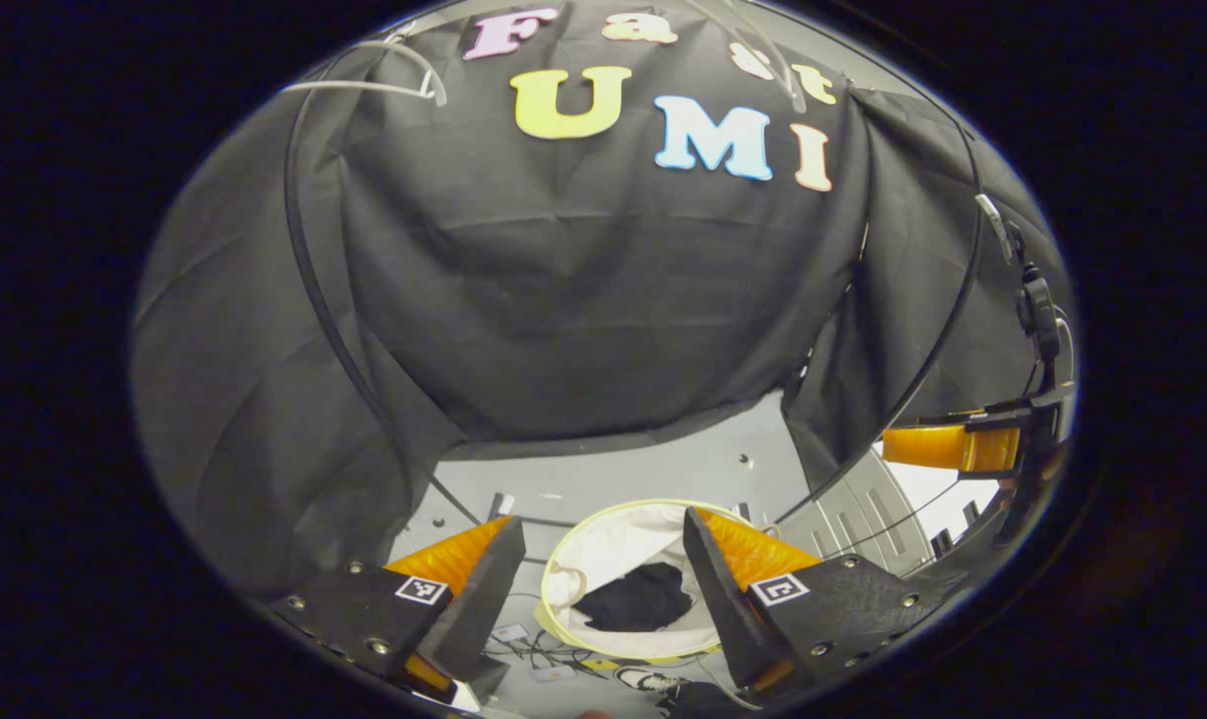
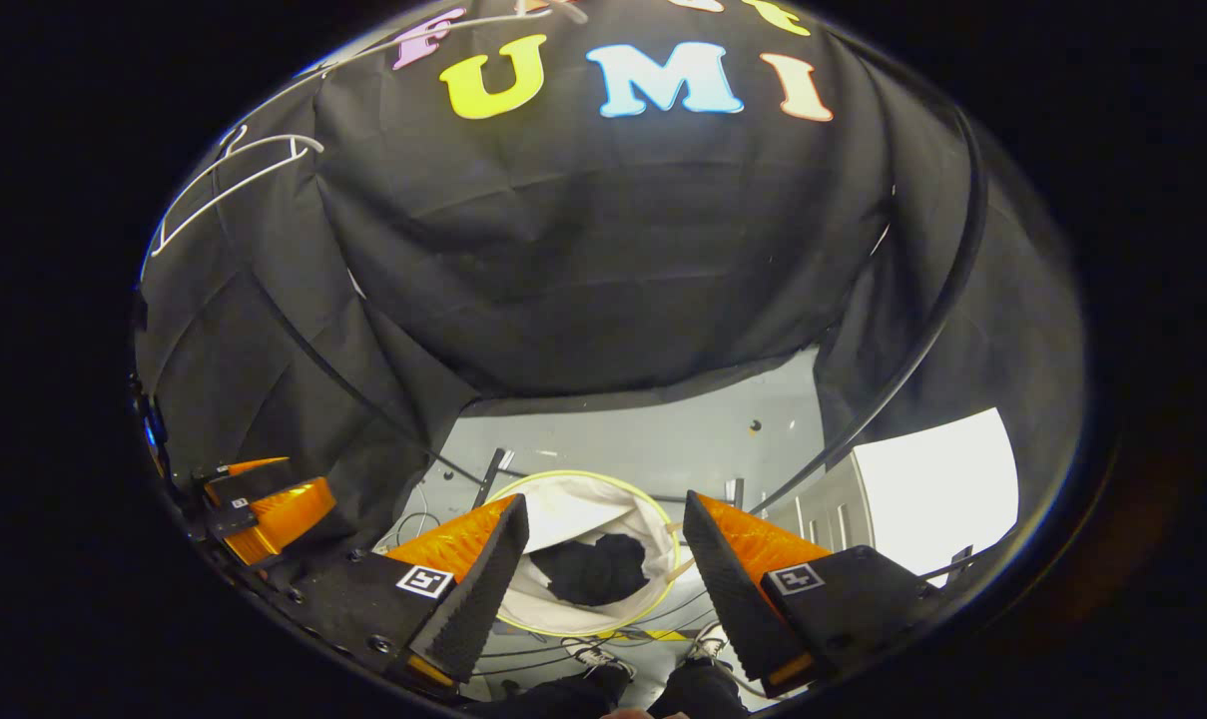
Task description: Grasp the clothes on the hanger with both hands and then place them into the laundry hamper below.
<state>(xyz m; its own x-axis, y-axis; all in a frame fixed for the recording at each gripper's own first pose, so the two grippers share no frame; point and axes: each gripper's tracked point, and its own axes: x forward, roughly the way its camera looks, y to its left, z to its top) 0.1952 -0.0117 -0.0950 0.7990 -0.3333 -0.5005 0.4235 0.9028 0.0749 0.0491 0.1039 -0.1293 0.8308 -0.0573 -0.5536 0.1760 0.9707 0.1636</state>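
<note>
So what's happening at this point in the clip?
A person holds both grippers open above the laundry hamper. A dark garment already lies inside it. The left gripper and right gripper grip nothing, and a bare white hanger hangs up by the booth's wall.

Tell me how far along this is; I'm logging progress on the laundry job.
It looks nearly finished. Done: a dark garment lies inside the white hamper on the floor, and the white hanger hangs bare up by the wall. In hand: nothing; the left claw and right claw are both open and empty above the hamper. Left: apparently only pulling back, since no other clothes are visible.
</note>
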